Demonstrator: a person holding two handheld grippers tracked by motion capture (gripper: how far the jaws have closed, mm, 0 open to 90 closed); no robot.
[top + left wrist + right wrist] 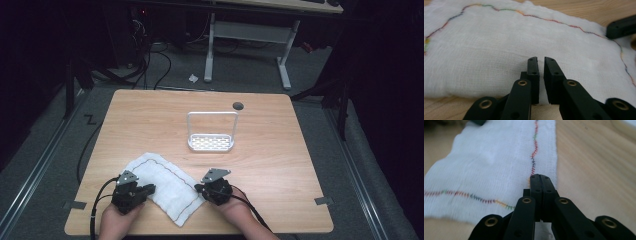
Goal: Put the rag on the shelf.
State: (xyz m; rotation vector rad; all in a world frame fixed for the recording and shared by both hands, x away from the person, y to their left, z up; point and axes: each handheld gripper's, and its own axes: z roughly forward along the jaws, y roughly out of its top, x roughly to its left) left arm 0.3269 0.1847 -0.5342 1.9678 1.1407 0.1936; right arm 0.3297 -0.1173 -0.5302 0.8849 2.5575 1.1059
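Observation:
A white gauze cloth (pixel 162 182) edged with wavy multicoloured stitching lies folded near the table's front edge. My left gripper (pixel 150 189) lies low at the cloth's left side. In the left gripper view its jaws (pixel 541 60) hover over the cloth (pixel 499 42) with a narrow gap and nothing raised between them. My right gripper (pixel 197 189) is at the cloth's right corner. The right gripper view has it (pixel 540 177) shut, with the tips over the stitched hem (pixel 534 152). Whether fabric is pinched there I cannot tell. A jaw of the right gripper (pixel 621 26) pokes in at the cloth's far edge.
A white wire rack (pixel 211 142) with a tall handle stands mid-table behind the cloth. The wooden table (pixel 280 165) has a round cable hole (pixel 238 106) near its back edge. A person's hands come in at the front edge. A desk frame and cables lie on the floor beyond.

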